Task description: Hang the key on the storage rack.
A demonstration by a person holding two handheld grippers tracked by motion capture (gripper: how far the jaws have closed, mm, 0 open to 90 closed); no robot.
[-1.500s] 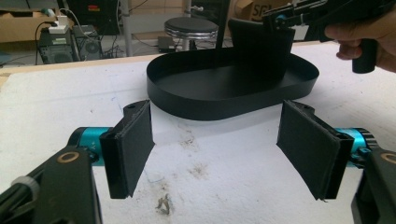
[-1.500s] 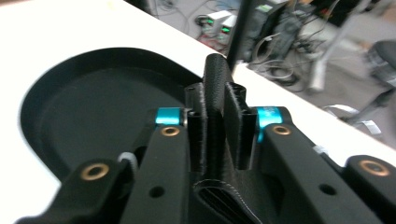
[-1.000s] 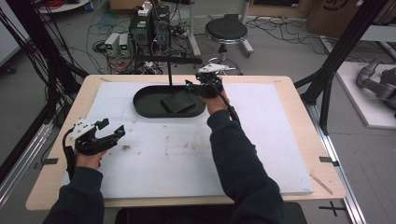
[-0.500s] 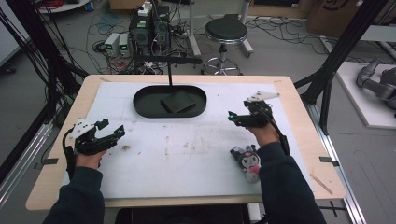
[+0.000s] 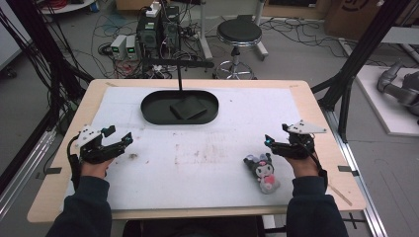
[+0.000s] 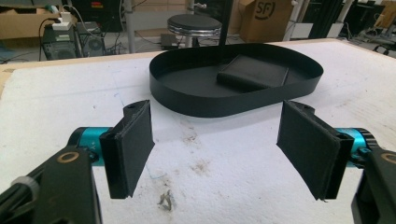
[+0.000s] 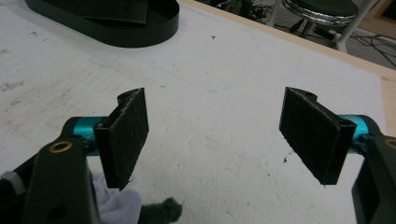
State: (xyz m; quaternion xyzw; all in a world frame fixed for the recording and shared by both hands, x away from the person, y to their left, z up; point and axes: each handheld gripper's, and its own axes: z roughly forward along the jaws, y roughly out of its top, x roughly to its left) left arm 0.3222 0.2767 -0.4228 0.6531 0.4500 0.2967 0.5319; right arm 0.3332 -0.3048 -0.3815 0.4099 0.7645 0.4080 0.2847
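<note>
A: Tongs status, high view: right tongs (image 5: pixel 269 143) spread wide, nothing between the pads; they've just been opening. Plush toy (image 5: pixel 264 170) lies on the white table (image 5: pixel 207 163) just beside them, toward the person.

B: Left side?

A: Left tongs (image 5: pixel 124 140) open too, empty, near the table's left edge. Black oval tray (image 5: pixel 148 111) at the far side, a flat black pad (image 5: pixel 188 106) in it.

B: Left gripper view?

A: Both pads (image 6: pixel 131 145) well apart over stained white cover. Tray (image 6: pixel 233 105) straight ahead, pad (image 6: pixel 254 72) lying inside.

B: Right gripper view?

A: Wide gap, bare table (image 7: pixel 215 121) between the pads (image 7: pixel 126 130). Bit of the toy (image 7: pixel 135 207), white and dark fuzz, at the bottom edge, below the left-hand jaw, not clamped. Tray (image 7: pixel 154 32) top left.
</note>
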